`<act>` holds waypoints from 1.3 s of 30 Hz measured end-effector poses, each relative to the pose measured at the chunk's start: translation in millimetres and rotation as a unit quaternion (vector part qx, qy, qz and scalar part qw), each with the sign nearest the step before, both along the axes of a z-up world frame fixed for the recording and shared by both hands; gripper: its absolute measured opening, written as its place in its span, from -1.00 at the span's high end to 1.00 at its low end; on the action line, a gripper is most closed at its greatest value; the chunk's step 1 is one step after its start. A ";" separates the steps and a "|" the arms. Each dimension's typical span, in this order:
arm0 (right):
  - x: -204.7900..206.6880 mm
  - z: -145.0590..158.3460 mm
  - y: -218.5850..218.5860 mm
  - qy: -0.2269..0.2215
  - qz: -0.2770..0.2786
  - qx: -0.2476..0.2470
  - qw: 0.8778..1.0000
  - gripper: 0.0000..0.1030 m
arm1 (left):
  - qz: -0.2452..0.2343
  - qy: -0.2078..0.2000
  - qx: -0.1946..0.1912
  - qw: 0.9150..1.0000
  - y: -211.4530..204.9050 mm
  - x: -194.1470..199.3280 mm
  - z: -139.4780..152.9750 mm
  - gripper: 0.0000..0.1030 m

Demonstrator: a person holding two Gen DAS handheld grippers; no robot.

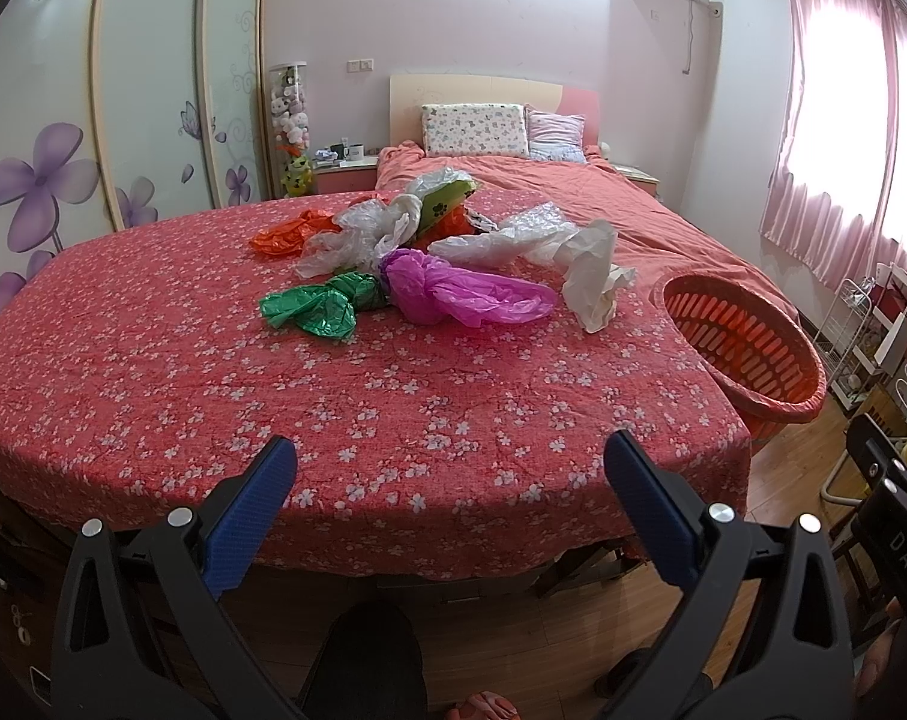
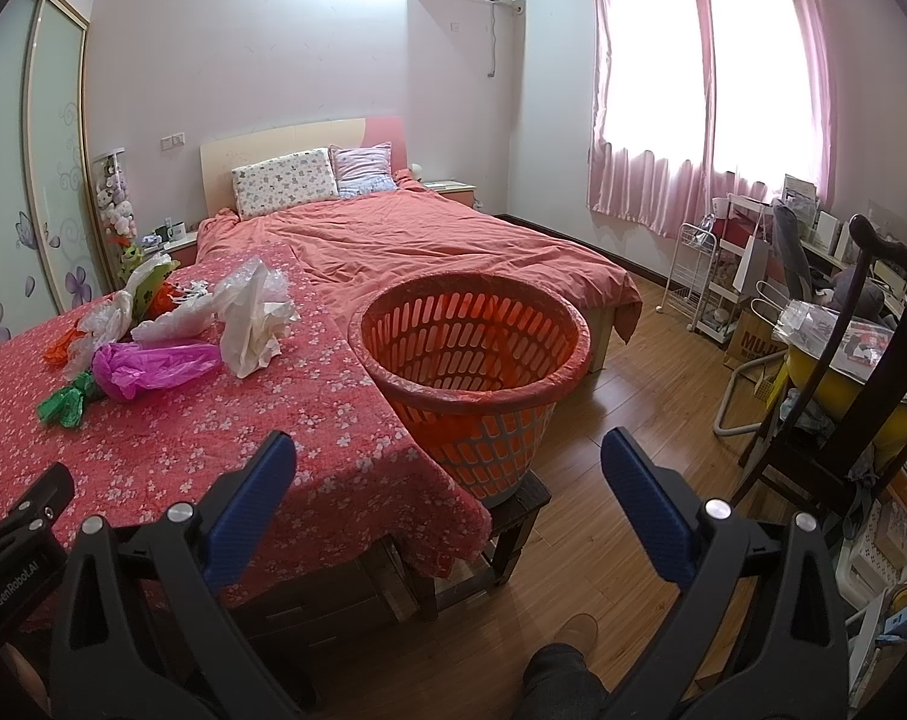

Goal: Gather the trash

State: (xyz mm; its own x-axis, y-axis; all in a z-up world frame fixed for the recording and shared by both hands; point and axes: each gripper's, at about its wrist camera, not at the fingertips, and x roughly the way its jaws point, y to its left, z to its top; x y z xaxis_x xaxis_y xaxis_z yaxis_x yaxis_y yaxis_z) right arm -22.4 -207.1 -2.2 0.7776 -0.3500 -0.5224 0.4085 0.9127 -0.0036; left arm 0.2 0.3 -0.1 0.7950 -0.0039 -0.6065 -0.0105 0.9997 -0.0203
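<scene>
A heap of crumpled plastic bags lies on the red flowered cloth: a pink bag, a green bag, an orange bag, clear bags and a white bag. The pink bag and white bag also show in the right wrist view. An orange slotted basket stands on a dark stool at the cloth's right edge; it also shows in the left wrist view. My left gripper is open and empty, near the cloth's front edge. My right gripper is open and empty, just short of the basket.
A bed with an orange quilt and pillows lies beyond. A dark wooden chair, a white rack and clutter stand at the right on the wooden floor. A wardrobe with purple flowers is at the left.
</scene>
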 end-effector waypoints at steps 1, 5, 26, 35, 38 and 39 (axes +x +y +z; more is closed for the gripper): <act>0.1 0.0 0.1 0.000 0.000 0.000 1.000 -0.92 | 0.000 0.000 0.000 1.000 -0.1 0.1 0.0 -0.96; 0.4 -0.1 0.2 0.000 0.000 0.000 1.000 -0.92 | 0.001 0.001 -0.002 1.000 -5.2 1.5 -4.5 -0.96; 74.4 -9.3 18.2 0.014 0.058 0.028 0.998 -0.92 | 0.047 0.016 -0.020 0.999 46.9 55.3 -8.1 -0.96; 157.2 -20.8 30.2 0.039 0.109 0.095 0.989 -0.64 | 0.073 0.013 -0.012 0.997 83.7 91.5 -9.6 -0.96; 187.3 -25.9 36.5 0.047 0.114 0.103 0.987 -0.54 | 0.088 0.023 -0.003 0.996 93.9 104.5 -12.4 -0.96; 194.0 -25.7 37.7 0.048 0.116 0.106 0.986 -0.52 | 0.091 0.029 -0.003 0.995 98.1 108.7 -14.2 -0.96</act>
State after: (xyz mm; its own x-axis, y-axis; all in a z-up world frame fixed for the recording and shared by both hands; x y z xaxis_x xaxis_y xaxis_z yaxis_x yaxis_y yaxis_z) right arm 171.7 -169.4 -27.9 0.7673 -0.0440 -0.6398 0.1961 0.9659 0.1688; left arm 109.0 98.4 -14.3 0.7470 0.1344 -0.6510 -0.1936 0.9809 -0.0196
